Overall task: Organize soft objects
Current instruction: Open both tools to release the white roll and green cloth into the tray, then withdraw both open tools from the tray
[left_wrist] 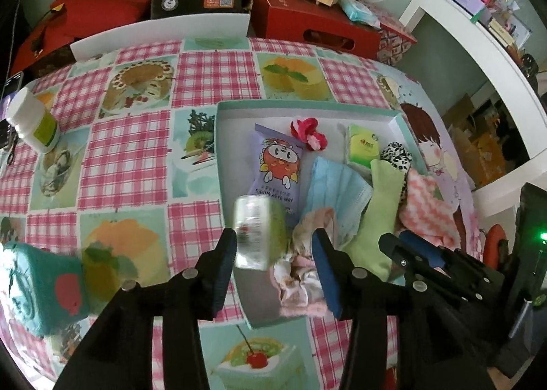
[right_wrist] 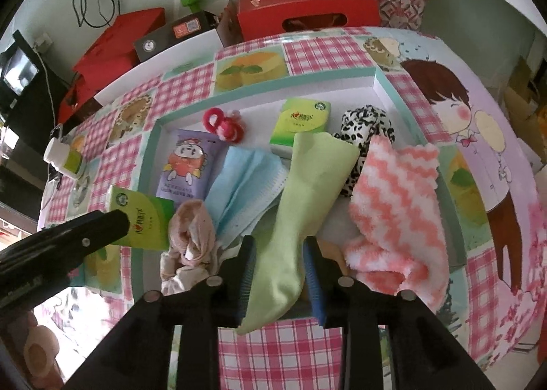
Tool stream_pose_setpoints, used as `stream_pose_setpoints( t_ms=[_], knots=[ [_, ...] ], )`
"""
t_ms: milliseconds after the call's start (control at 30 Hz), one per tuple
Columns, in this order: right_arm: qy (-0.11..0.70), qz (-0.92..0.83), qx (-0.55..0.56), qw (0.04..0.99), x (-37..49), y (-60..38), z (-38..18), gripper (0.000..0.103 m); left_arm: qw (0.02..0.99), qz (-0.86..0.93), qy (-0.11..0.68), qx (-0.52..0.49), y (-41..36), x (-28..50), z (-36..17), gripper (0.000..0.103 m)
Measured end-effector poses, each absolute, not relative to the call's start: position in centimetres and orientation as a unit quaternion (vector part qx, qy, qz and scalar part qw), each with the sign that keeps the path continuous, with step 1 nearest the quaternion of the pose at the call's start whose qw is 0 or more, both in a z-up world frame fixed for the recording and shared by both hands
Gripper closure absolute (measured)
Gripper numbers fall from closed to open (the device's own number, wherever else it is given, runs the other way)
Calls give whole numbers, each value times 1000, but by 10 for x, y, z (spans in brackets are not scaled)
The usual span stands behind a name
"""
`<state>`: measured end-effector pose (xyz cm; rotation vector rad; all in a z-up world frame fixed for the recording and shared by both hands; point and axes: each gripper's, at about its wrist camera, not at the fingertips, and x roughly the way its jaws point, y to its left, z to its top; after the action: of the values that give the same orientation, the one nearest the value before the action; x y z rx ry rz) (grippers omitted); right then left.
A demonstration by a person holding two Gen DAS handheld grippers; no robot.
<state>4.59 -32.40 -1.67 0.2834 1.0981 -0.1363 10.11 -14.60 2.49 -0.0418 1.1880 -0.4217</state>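
Note:
My left gripper (left_wrist: 273,253) hovers over the near left corner of a teal-rimmed white tray (left_wrist: 218,150). A blurred green tissue pack (left_wrist: 259,232) sits between its jaws, against the left pad with a gap to the right one. The right wrist view shows this pack (right_wrist: 143,219) beside the left gripper's finger. My right gripper (right_wrist: 280,253) stands open astride a light green sock (right_wrist: 297,202). The sock lies loose in the tray (right_wrist: 150,150), its end draped over the front rim. The right gripper's fingers (left_wrist: 410,249) are at the lower right of the left wrist view.
The tray also holds a purple wipes pack (left_wrist: 277,164), blue masks (left_wrist: 335,184), a red hair tie (left_wrist: 307,131), another green tissue pack (left_wrist: 362,145), a leopard scrunchie (left_wrist: 396,155), a pink zigzag cloth (right_wrist: 393,205) and a beige cloth (right_wrist: 191,236). A teal plush (left_wrist: 34,287) and white bottle (left_wrist: 34,119) lie left.

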Motion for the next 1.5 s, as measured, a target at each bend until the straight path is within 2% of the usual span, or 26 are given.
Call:
stream_pose_setpoints(
  t_ms=[33,133,200,300,367,933,1067,1500],
  knots=[
    [519,-64,131,842,45,-323,-15,71,809,-193,555,-21,-143,98,28,54],
    [519,-64,113,845,42,-314,-7,56,816,-177,550,-24,-131,89,35,35],
    [518,-62,99,847,39,-305,-1,50,820,-167,547,-24,-122,85,38,31],
    [520,-55,79,849,34,-292,2,39,826,-147,544,-25,-108,78,39,19],
    [522,-49,66,849,29,-281,3,38,830,-131,541,-29,-96,73,40,15],
    [543,-38,24,839,5,-241,1,14,833,-59,550,-13,-38,33,24,12],
    [545,-44,21,837,3,-241,2,0,836,-41,547,8,-36,29,23,12],
    [548,-52,26,835,0,-245,5,0,827,2,558,65,-38,24,13,12]
  ],
)
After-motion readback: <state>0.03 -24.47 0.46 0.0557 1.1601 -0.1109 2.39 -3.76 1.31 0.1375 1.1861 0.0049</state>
